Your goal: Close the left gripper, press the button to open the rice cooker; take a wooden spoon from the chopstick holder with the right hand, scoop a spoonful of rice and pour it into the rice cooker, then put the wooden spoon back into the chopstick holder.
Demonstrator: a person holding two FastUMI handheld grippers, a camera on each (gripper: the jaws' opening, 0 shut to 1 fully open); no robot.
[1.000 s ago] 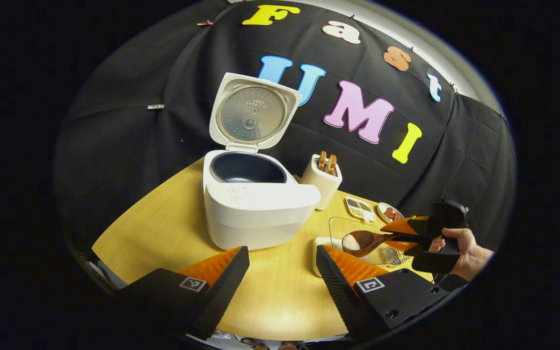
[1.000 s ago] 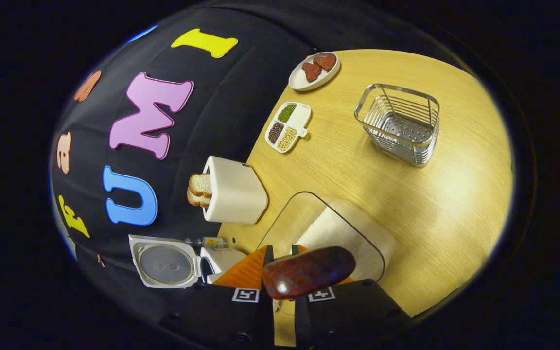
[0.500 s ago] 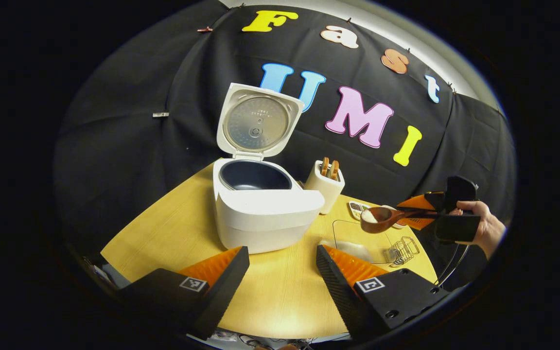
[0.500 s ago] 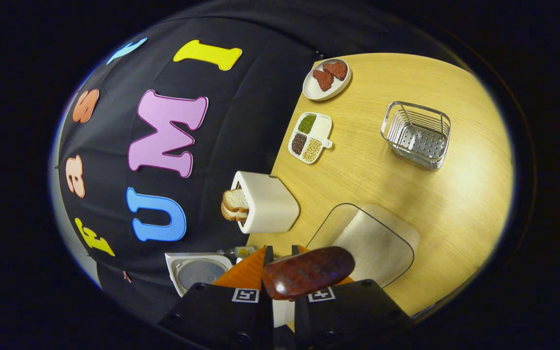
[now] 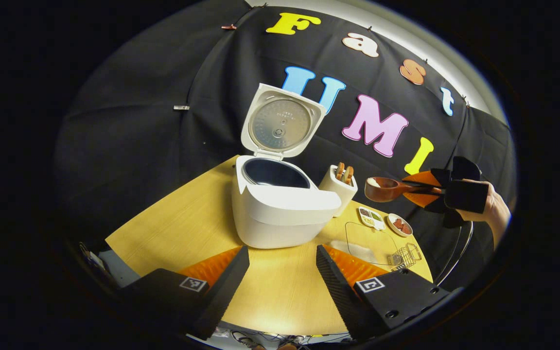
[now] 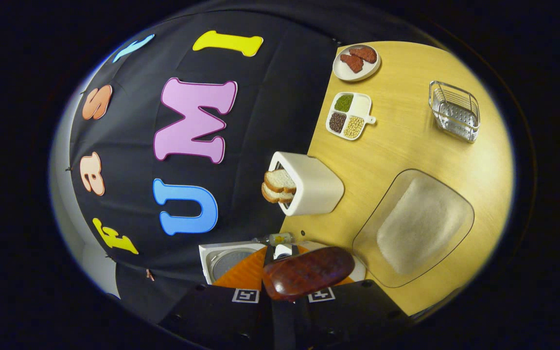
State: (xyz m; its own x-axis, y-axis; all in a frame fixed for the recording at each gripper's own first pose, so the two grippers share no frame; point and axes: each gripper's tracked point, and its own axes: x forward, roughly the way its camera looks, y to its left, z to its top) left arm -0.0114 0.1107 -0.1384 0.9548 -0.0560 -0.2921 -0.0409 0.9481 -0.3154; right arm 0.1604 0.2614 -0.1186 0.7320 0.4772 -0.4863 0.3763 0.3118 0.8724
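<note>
Left gripper view, wooden spoon: we see the wooden spoon [image 5: 386,188] up in the air to the right of the chopstick holder [image 5: 339,191], bowl level with a small heap of white rice [image 5: 373,182] in it.
Right gripper: the right gripper [image 5: 423,189] is clamped on the spoon's handle, a hand [image 5: 491,210] holding it from behind (in the right gripper view the dark glossy spoon [image 6: 307,272] sits across the closed orange fingers [image 6: 242,273]).
Rice cooker: the rice cooker [image 5: 280,206] stands on the wooden table [image 5: 183,228] with its lid [image 5: 281,124] swung up and the dark inner pot [image 5: 274,173] showing; we count it well apart from the spoon, with the holder in between.
Chopstick holder: white, just beside the cooker's right side, two brown tops sticking out.
Left gripper: our left gripper [image 5: 282,272] hangs low in front of the cooker, fingers wide apart, nothing between them.
Rice tray: the clear tray of rice [image 6: 418,223] lies on the table below the spoon.
Other stuff: a divided dish of beans [image 6: 348,116], a small plate [image 6: 356,62] with reddish pieces, and a wire basket [image 6: 455,110] sit farther out.
</note>
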